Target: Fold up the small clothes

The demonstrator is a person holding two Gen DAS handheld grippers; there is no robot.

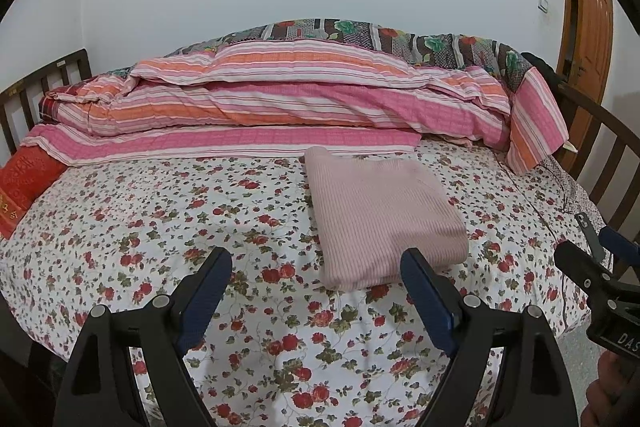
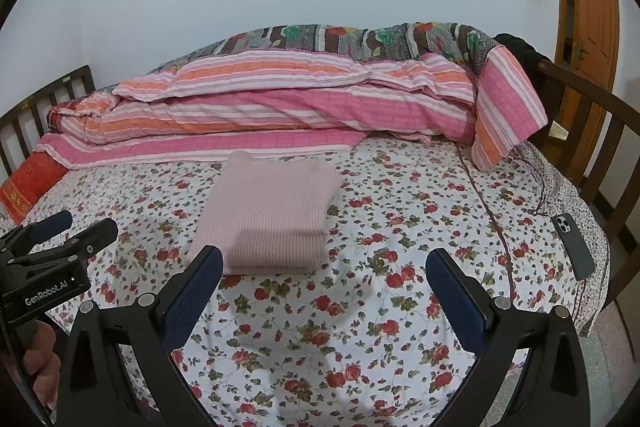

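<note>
A pale pink ribbed garment (image 1: 380, 219) lies folded into a neat rectangle on the floral bedsheet (image 1: 160, 211); it also shows in the right wrist view (image 2: 268, 215). My left gripper (image 1: 316, 259) is open and empty, held above the sheet just in front of the garment's near edge. My right gripper (image 2: 324, 259) is open and empty, to the right of the garment's near edge. Each gripper shows at the side of the other's view, the right one (image 1: 592, 251) and the left one (image 2: 72, 227).
A pink and orange striped quilt (image 1: 280, 107) is piled along the far side of the bed. A red cushion (image 1: 24, 183) lies at the left. A dark phone (image 2: 572, 243) lies near the right edge. Dark wooden rails (image 2: 592, 131) bound both ends.
</note>
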